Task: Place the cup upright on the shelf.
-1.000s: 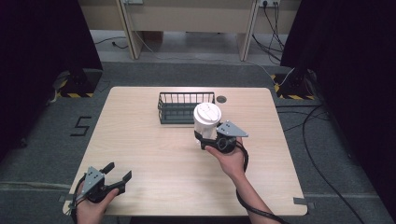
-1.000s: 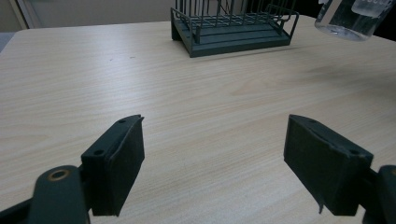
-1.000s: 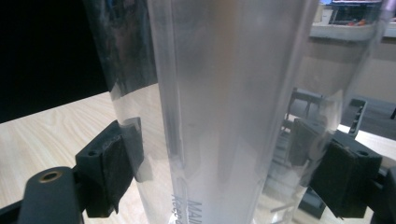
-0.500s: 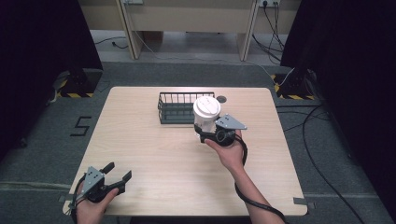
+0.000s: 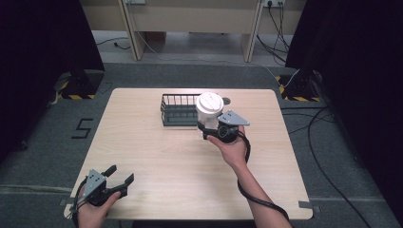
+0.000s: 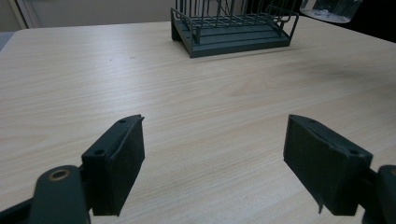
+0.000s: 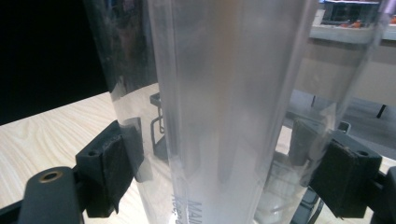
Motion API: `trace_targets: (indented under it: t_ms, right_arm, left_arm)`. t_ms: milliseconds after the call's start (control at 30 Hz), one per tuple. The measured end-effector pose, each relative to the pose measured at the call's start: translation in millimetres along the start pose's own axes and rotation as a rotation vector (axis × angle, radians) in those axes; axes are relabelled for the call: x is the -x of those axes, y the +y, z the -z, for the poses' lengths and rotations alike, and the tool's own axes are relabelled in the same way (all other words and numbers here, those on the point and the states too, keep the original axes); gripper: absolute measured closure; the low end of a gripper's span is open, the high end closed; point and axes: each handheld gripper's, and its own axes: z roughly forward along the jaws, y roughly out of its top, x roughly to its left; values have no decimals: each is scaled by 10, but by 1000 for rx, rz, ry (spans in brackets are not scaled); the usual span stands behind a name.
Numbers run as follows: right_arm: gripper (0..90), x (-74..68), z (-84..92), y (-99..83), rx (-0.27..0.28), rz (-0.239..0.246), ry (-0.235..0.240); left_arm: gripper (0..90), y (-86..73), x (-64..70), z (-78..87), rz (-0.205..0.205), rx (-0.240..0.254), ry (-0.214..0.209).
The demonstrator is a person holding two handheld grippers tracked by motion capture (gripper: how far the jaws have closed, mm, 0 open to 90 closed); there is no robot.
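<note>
A clear cup (image 5: pixel 209 110) with a white lid is gripped upright between the jaws of the right gripper (image 5: pixel 213 129), its long axis vertical. It is held above the table (image 5: pixel 142 142), just at the right end of the wire basket (image 5: pixel 178 110), so the basket lies immediately leftward. The left gripper (image 5: pixel 119 178) is held wide and empty, well apart from the basket, near the table's front corner.

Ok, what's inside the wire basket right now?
The wire basket shows a bare floor at its near end; its right end is hidden behind the cup held in the right gripper.
</note>
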Motion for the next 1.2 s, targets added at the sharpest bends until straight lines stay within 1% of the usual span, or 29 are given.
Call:
trace_targets:
  t_ms: [433, 800, 1200]
  right_arm:
    - [182, 61, -47, 70, -1, -1, -15]
    - [181, 97, -90, 208, 8, 4, -26]
    - [182, 116, -182, 351, 17, 11, -37]
  left_arm:
    - [203, -1, 1, 0, 2, 1, -1]
    - [203, 0, -1, 2, 2, 3, 1]
    - [203, 0, -2, 3, 3, 4, -1]
